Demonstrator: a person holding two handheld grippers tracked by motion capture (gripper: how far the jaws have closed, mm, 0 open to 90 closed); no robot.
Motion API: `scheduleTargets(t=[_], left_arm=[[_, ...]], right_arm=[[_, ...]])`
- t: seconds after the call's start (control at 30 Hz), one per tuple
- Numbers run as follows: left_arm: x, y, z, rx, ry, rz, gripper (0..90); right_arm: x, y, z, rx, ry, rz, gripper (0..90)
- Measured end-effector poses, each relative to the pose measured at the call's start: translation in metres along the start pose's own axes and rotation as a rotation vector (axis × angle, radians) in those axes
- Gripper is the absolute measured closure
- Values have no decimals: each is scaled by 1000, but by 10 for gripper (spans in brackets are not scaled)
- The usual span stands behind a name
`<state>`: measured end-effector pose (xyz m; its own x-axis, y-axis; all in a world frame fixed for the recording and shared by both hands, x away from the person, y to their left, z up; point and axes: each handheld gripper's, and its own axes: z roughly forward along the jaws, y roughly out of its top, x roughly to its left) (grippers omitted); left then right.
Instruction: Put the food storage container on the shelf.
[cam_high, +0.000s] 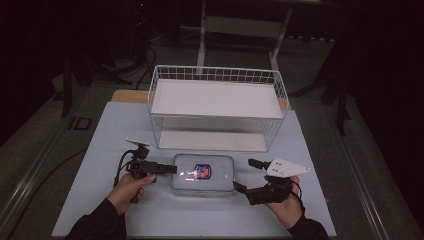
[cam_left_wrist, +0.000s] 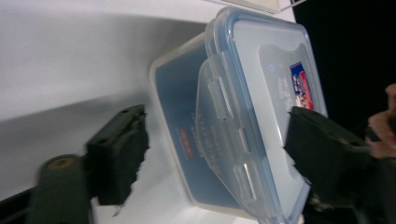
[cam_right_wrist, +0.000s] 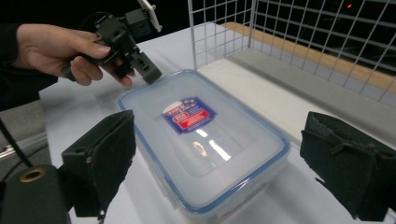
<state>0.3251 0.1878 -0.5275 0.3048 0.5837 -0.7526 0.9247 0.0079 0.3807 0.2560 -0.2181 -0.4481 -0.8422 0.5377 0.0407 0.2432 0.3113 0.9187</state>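
Apparently both grippers (cam_high: 167, 169) (cam_high: 245, 174) open beside the lidded container (cam_high: 203, 173).

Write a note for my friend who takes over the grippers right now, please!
Left gripper: open, jaws on either side of the side latch at the box's left end, not clamped.
Right gripper: open, jaws spread at the right end of the box, not touching it.
Plastic box: on the white table, lid on, in front of the wire basket.
Done: both grippers are in position at the box ends.
Left: probably grip the box or work the latch; nothing has been lifted so far.
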Motion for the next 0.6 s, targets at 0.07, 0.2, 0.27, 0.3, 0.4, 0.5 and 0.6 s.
scheduleTargets(t=[0.07,0.2,0.27,0.3,0.4,0.5,0.6], left_arm=[[3,-1,1,10,-26,-17,295],[6,-1,2,20,-60,-30,345],[7,0,2,23,-86,-39,367],[9,0,3,36,-119,-30,434],[6,-1,3,37,-125,-10,484],[5,-1,2,38,-119,1,487],[4,-2,1,35,-118,20,499]], right_arm=[[-2,-2,1,10,6,18,120],[-4,-4,1,15,8,36,121],[-5,-5,1,17,10,49,121],[-6,-6,0,20,8,51,130],[-7,-7,0,28,8,54,131],[-9,-9,2,45,17,78,135],[-11,-11,4,56,27,100,144]])
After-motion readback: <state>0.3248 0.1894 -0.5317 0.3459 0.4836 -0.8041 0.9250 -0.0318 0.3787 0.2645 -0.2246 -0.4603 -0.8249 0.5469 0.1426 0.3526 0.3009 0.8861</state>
